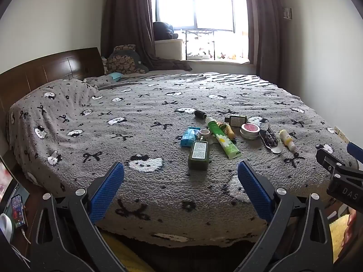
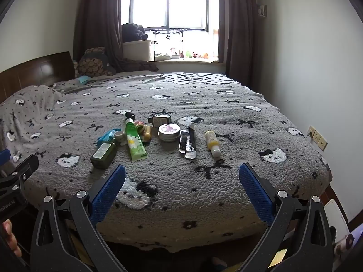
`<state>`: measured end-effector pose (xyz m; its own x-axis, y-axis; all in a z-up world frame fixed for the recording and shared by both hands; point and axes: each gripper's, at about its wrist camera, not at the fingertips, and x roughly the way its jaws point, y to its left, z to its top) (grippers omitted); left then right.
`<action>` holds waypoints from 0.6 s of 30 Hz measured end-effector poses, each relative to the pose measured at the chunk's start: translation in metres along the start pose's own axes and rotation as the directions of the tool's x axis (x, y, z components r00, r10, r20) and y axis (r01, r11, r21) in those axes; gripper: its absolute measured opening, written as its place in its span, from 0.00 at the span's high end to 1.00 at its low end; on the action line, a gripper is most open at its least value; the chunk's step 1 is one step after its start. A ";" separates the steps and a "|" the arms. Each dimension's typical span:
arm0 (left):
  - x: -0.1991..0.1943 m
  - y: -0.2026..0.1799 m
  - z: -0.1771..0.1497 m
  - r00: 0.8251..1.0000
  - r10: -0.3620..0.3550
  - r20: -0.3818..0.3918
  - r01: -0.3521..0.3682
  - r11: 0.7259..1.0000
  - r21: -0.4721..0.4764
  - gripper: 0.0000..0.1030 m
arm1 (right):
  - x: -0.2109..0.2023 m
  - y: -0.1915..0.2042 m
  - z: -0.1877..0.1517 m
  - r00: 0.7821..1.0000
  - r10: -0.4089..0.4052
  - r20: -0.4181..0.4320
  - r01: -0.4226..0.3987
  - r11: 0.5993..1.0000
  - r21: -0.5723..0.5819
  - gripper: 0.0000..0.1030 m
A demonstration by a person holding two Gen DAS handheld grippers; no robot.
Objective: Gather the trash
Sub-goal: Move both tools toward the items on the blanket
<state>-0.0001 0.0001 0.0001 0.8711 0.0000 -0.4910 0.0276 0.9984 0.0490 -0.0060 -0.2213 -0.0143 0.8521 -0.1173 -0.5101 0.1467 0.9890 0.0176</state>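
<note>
Left wrist view shows your left hand-held gripper [image 1: 180, 174] spread wide, lined up to grab the green bottle [image 1: 199, 153] on the bed [image 1: 90, 117].

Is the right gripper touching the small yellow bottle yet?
Apart. In the right wrist view the right gripper is open, with bare blanket between its fingers and the small yellow bottle.

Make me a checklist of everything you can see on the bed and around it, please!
Surface: bed under a grey cat-print blanket.
Job's things: green bottle, green tube, round tin, yellow bottle, blue packet, black sachets, all lying clustered.
Clutter: pillows by the headboard.
Grippers: left gripper and right gripper open, empty.
Cables: phone plugged in.
Surroundings: window, curtains.
</note>
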 end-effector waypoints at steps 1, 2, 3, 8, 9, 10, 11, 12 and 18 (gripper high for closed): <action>0.000 0.000 0.000 1.000 0.000 0.001 0.000 1.000 0.001 0.08 | 0.000 0.000 0.000 1.000 0.000 0.000 0.000 1.000 0.000 0.03; 0.000 0.000 0.000 1.000 -0.001 0.000 0.001 1.000 0.002 0.08 | 0.000 0.000 0.000 1.000 0.000 0.000 0.000 1.000 0.000 0.03; 0.000 0.000 0.000 1.000 -0.001 -0.001 0.001 1.000 0.001 0.08 | 0.000 0.000 0.000 1.000 0.000 0.000 0.000 1.000 0.000 0.03; 0.000 0.000 0.000 1.000 0.000 -0.003 0.000 1.000 0.003 0.08 | 0.000 0.000 0.000 1.000 0.000 0.001 0.000 1.000 0.000 0.03; 0.000 0.000 0.000 1.000 0.000 -0.003 0.000 1.000 0.003 0.08 | 0.000 0.000 0.000 1.000 0.000 0.000 0.000 1.000 0.000 0.03; 0.000 0.000 0.000 1.000 0.001 -0.003 -0.001 1.000 0.003 0.08 | 0.000 0.000 0.000 1.000 0.000 0.000 0.000 1.000 0.001 0.03; 0.000 0.000 0.000 1.000 0.002 -0.003 -0.002 1.000 0.003 0.08 | 0.000 0.000 0.000 1.000 0.001 0.000 -0.001 1.000 0.002 0.03; 0.000 0.000 0.000 1.000 0.003 -0.003 -0.003 1.000 0.004 0.08 | 0.000 0.000 0.000 1.000 0.000 0.000 0.000 1.000 0.001 0.03; 0.002 0.002 0.000 1.000 0.009 -0.010 -0.009 1.000 -0.001 0.08 | 0.002 0.000 0.000 1.000 -0.003 -0.002 0.003 1.000 0.002 0.03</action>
<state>0.0019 0.0020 -0.0013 0.8666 0.0100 -0.4989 0.0190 0.9984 0.0529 -0.0046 -0.2219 -0.0155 0.8506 -0.1197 -0.5121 0.1501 0.9885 0.0183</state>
